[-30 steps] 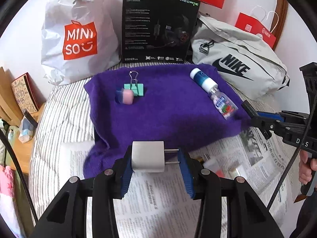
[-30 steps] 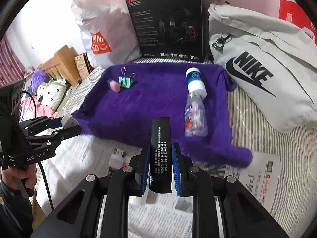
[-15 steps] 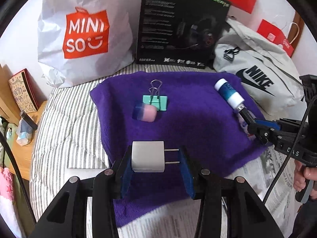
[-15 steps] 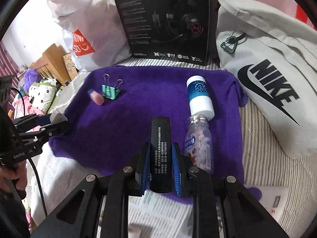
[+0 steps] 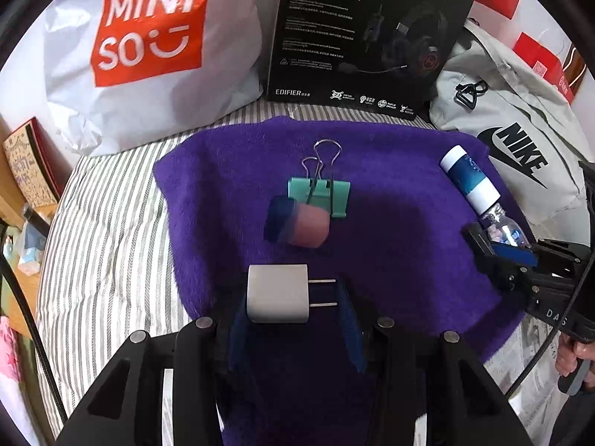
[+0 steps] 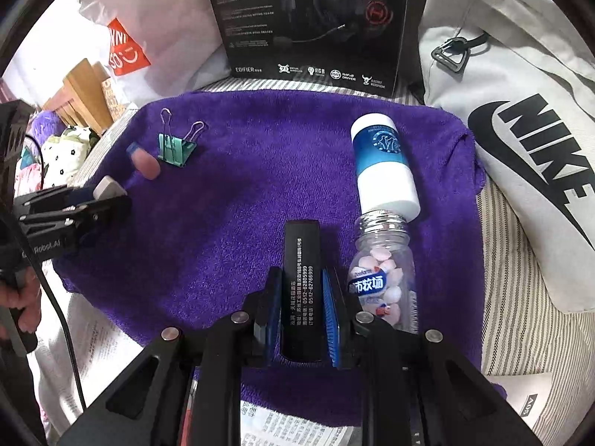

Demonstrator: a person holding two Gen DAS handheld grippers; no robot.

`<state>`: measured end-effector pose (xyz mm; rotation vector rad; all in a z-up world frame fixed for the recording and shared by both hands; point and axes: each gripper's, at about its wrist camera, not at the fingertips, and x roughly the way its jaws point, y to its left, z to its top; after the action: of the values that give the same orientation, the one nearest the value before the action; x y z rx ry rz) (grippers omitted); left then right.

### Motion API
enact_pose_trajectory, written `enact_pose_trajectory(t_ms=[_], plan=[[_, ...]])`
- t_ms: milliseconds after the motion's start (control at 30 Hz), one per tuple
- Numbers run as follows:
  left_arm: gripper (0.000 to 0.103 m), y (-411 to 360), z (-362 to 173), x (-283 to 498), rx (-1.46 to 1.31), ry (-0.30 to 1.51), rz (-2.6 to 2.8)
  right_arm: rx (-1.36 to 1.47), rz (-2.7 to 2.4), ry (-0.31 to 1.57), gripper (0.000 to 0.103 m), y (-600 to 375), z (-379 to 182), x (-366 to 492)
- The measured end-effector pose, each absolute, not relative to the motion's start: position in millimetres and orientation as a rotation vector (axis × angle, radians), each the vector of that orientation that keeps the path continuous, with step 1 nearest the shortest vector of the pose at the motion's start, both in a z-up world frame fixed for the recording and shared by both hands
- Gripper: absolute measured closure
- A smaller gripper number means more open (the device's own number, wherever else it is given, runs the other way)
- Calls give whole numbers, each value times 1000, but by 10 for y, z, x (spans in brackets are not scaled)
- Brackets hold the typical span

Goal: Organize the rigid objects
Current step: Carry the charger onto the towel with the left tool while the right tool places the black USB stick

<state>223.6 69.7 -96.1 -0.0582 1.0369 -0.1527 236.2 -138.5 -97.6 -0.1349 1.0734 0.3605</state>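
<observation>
**Carrying two items over the purple cloth**

Hovering above the purple towel (image 5: pixel 230 200), both grippers held loads. The left gripper (image 5: pixel 293 297) was clamped on a white plug adapter (image 5: pixel 277 293), one pad on its body and the other against the prong tips, so it sat crosswise with the prongs bridging the gap. The right gripper (image 6: pixel 301 297) was clenched on a slim black box (image 6: pixel 301 260) with white print, held by its long flat faces, probably because that narrow width suited the jaws.

Already lying on the towel were a green binder clip (image 5: pixel 319 193), a pink and blue eraser (image 5: pixel 297 223) touching it, and a clear candy bottle (image 6: pixel 383 278) with its blue and white cap (image 6: pixel 383 163) lying at the open mouth. The towel seemed to serve as the collecting area, so both carried pieces were likely meant for its bare middle, between the clip and the bottle.
</observation>
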Motion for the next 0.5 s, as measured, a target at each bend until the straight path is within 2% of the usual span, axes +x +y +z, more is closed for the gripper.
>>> enact_pose_trajectory(t_ms=[500], plan=[[61,612,-1062,2290,40,1018,-160,-220,341,1058,81,-1274,-1015,2398]])
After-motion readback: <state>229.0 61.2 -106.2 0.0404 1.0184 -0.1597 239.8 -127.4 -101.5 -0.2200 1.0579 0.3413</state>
